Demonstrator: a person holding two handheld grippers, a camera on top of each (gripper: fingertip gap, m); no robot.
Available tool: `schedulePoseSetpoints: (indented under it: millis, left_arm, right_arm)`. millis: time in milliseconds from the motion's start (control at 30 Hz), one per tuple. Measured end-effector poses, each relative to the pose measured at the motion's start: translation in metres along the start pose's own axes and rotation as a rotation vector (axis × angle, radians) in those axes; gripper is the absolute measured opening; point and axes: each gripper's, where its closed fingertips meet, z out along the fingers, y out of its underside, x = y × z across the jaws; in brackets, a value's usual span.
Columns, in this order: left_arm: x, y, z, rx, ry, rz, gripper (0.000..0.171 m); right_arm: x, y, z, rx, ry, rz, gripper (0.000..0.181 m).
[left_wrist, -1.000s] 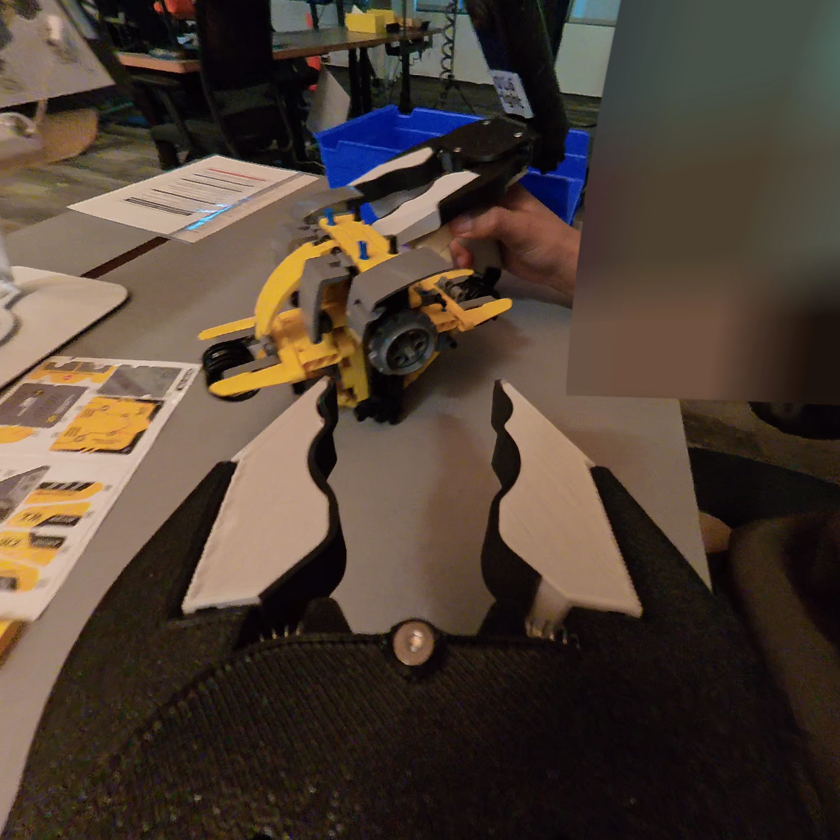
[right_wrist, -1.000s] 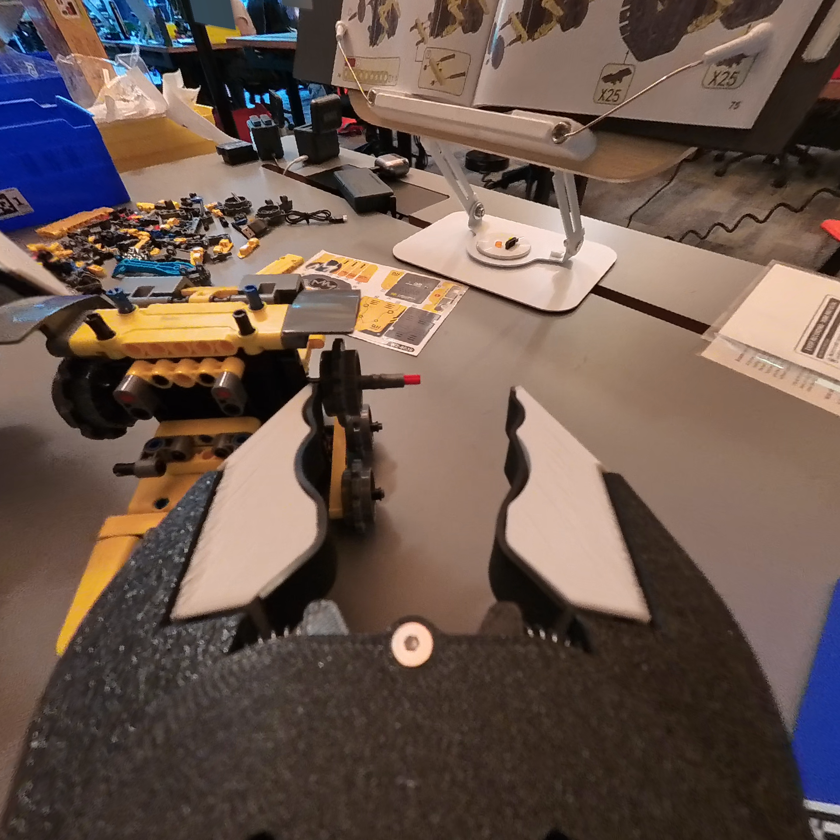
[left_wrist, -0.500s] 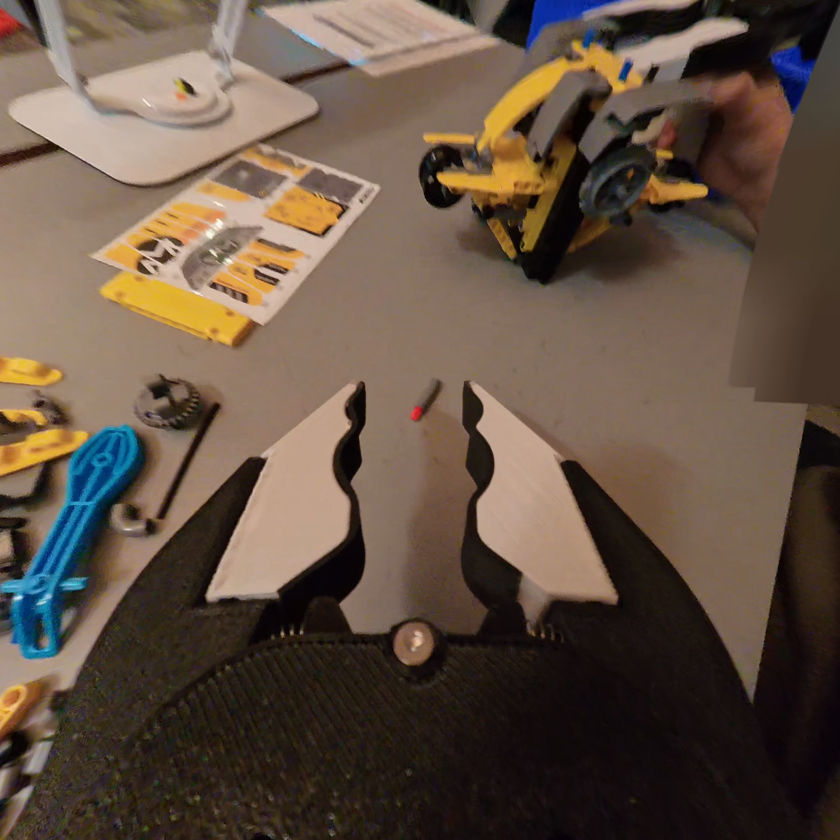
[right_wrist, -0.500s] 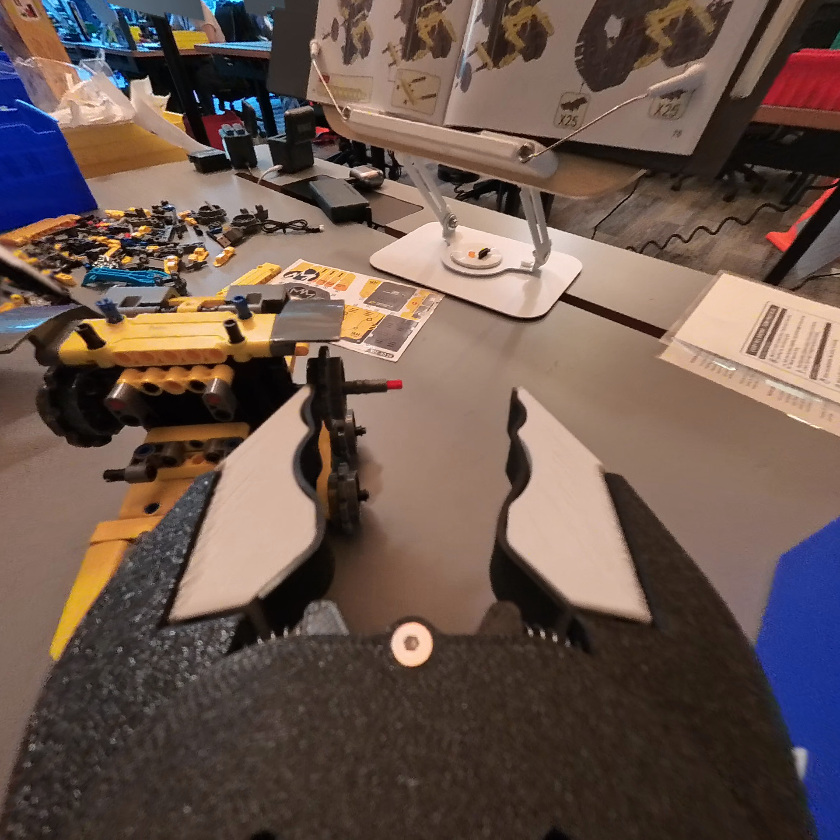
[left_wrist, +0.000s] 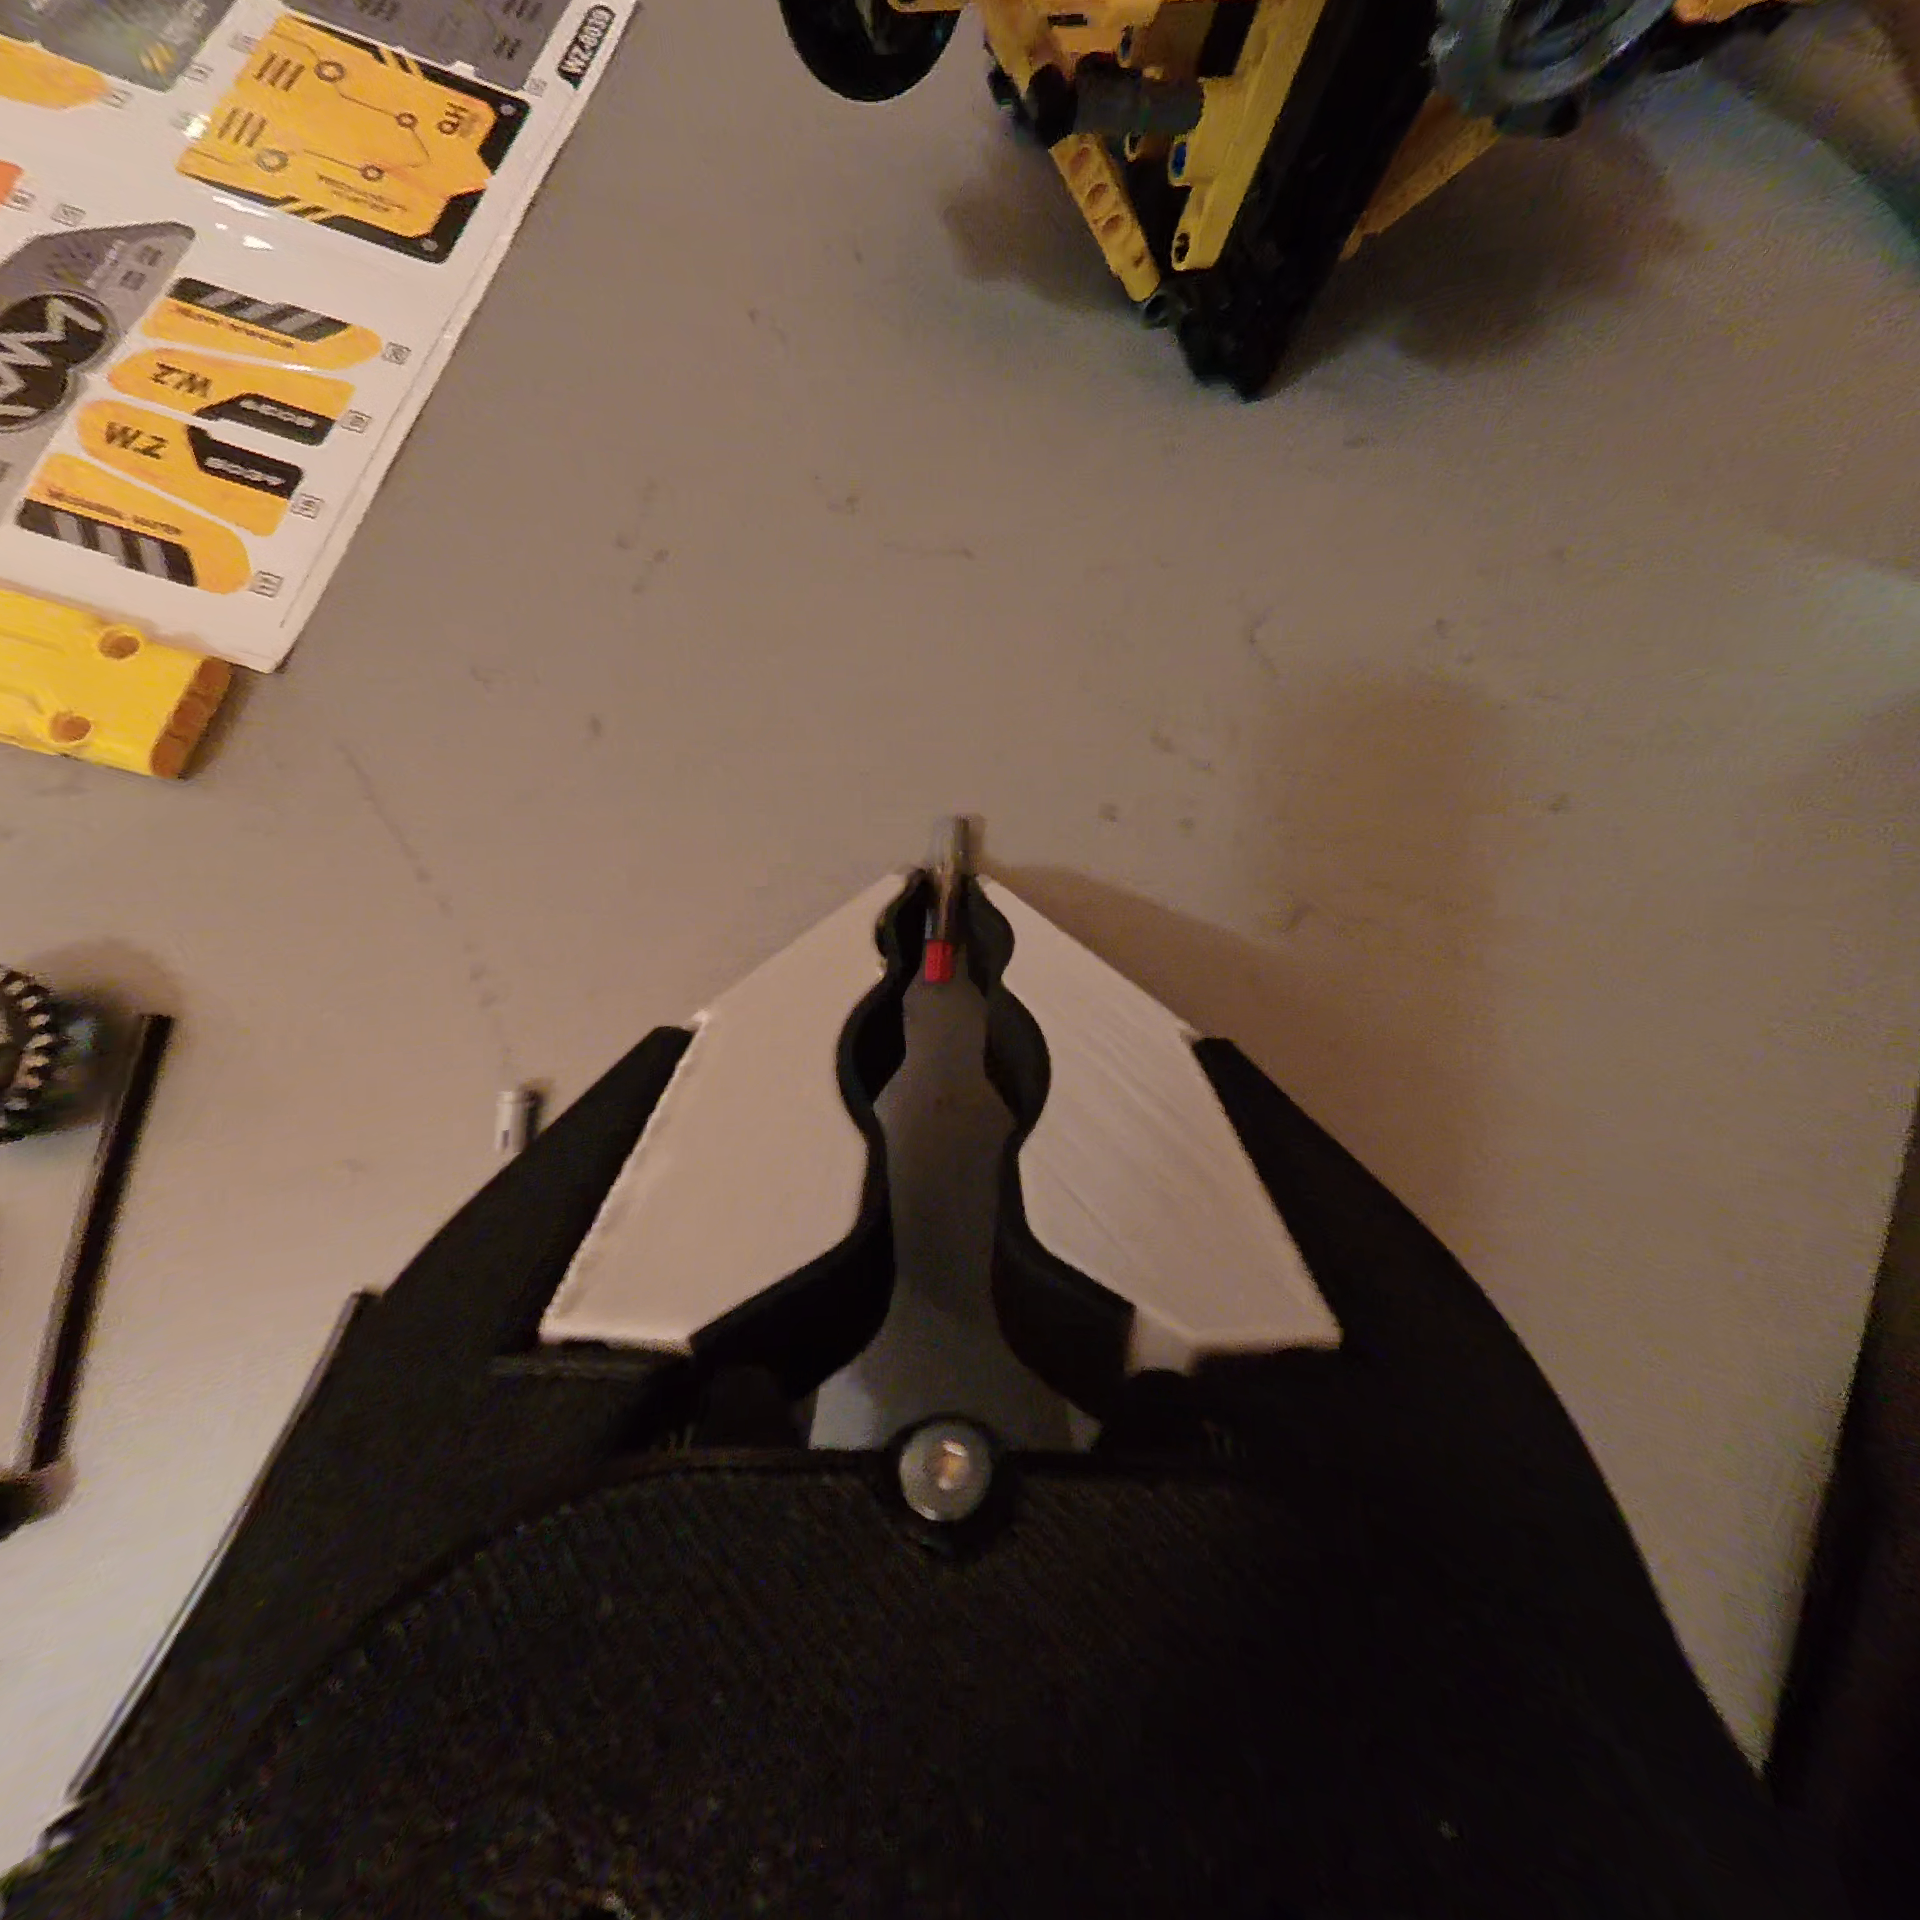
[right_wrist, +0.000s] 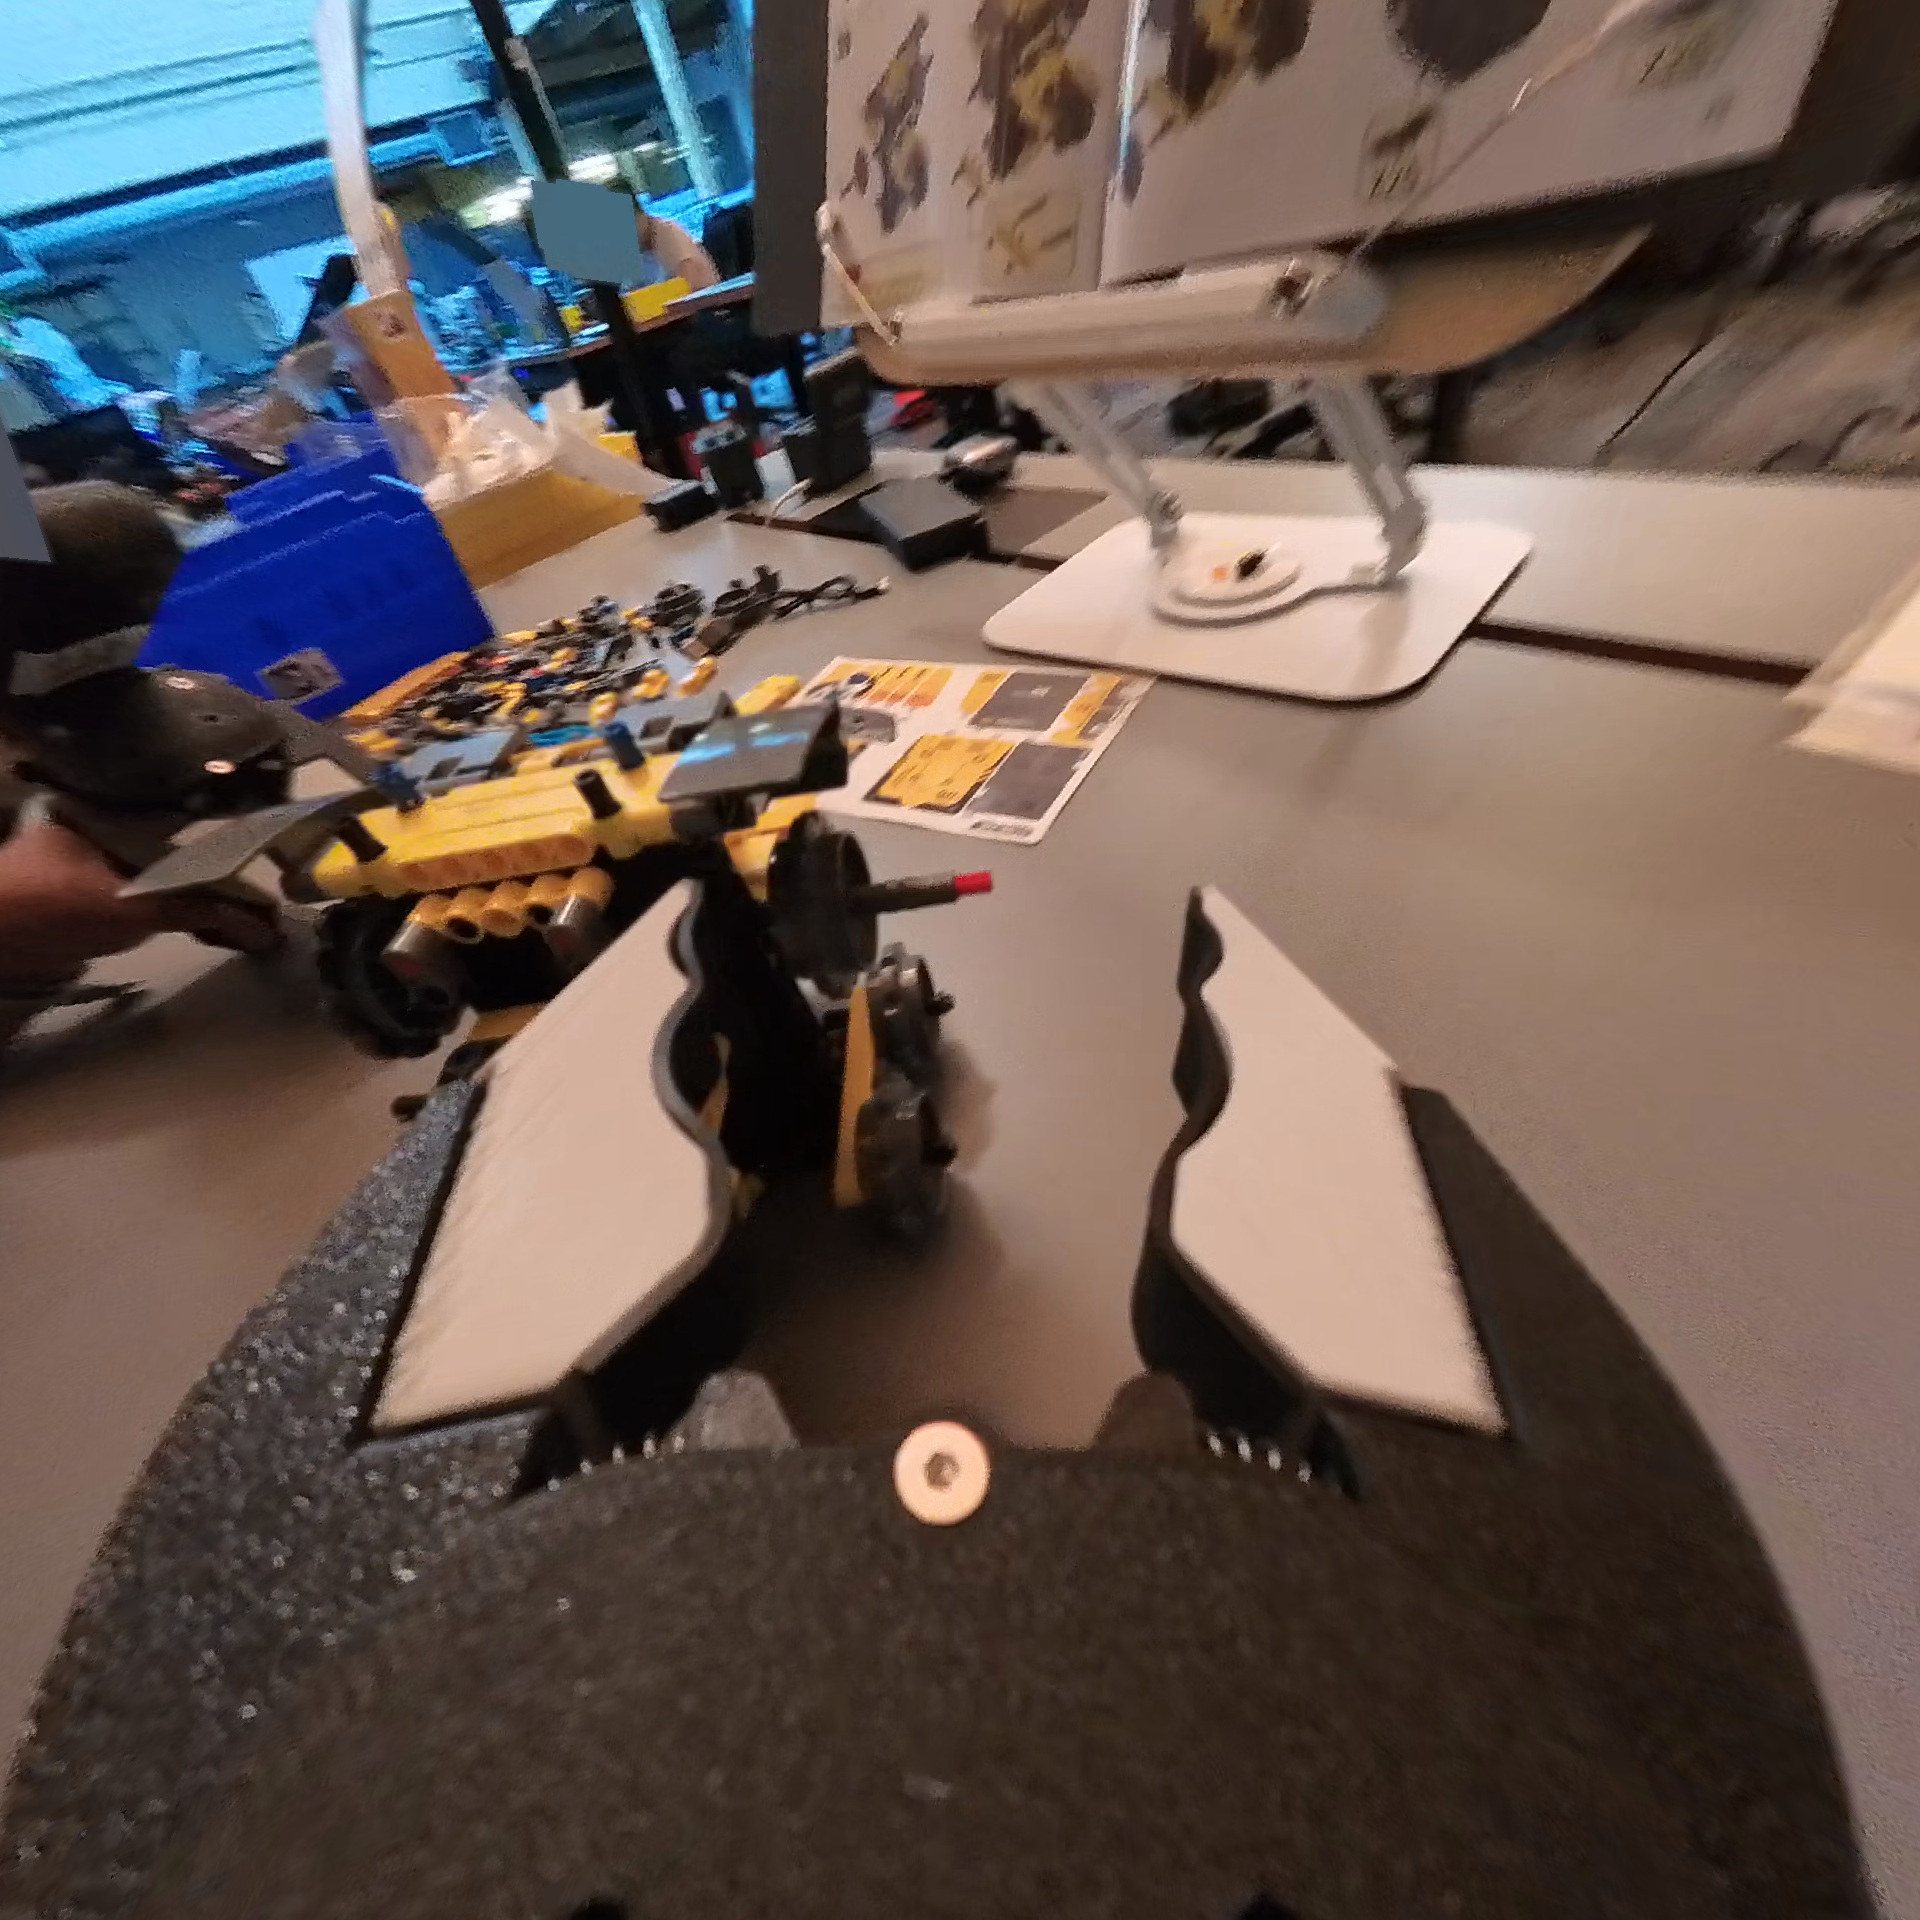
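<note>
My left gripper (left_wrist: 948, 883) is shut on a small grey axle pin with a red end (left_wrist: 938, 961), pinched at the fingertips low over the grey table (left_wrist: 1039, 623). The yellow and black brick model (left_wrist: 1195, 156) stands beyond it at the top. In the right wrist view my right gripper (right_wrist: 940, 914) is open. Its left finger (right_wrist: 582, 1143) lies against the model (right_wrist: 520, 821), and the model's gears (right_wrist: 894, 1081) sit between the jaws. A red-tipped axle (right_wrist: 925, 888) sticks out of the model. A hand (right_wrist: 52, 904) and a black gripper body (right_wrist: 156, 743) show at the far left.
A sticker sheet (left_wrist: 208, 312) lies at the left over a yellow panel (left_wrist: 94, 686), with a black gear (left_wrist: 31, 1049), a black axle (left_wrist: 94, 1226) and a small grey pin (left_wrist: 514, 1117). Behind are loose parts (right_wrist: 623, 644), a blue bin (right_wrist: 312, 592) and a book stand's base (right_wrist: 1268, 613). The left gripper's tips are roughly 25 cm from the right gripper's.
My left gripper swung away from the model, came down over the red-ended pin on the table and shut on it. My right gripper stayed open by the model and shifted a little.
</note>
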Motion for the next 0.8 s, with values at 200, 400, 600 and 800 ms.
schedulePoseSetpoints:
  millis: [200, 400, 600, 800]
  left_arm:
    - [0.031, -0.040, -0.019, 0.242, 0.137, 0.063, 0.004]
    - [0.050, -0.068, -0.021, 0.325, 0.192, 0.109, 0.004]
    - [0.071, -0.066, 0.002, 0.277, 0.211, 0.151, 0.005]
    - [0.081, -0.081, 0.000, 0.313, 0.217, 0.160, 0.005]
  right_arm:
    - [-0.019, 0.011, 0.007, -0.036, -0.184, 0.169, 0.091]
    - [-0.043, 0.012, 0.004, -0.073, -0.313, 0.182, 0.062]
    - [-0.054, 0.018, -0.004, -0.168, -0.326, 0.176, 0.061]
    - [-0.059, 0.020, -0.011, -0.213, -0.302, 0.093, 0.064]
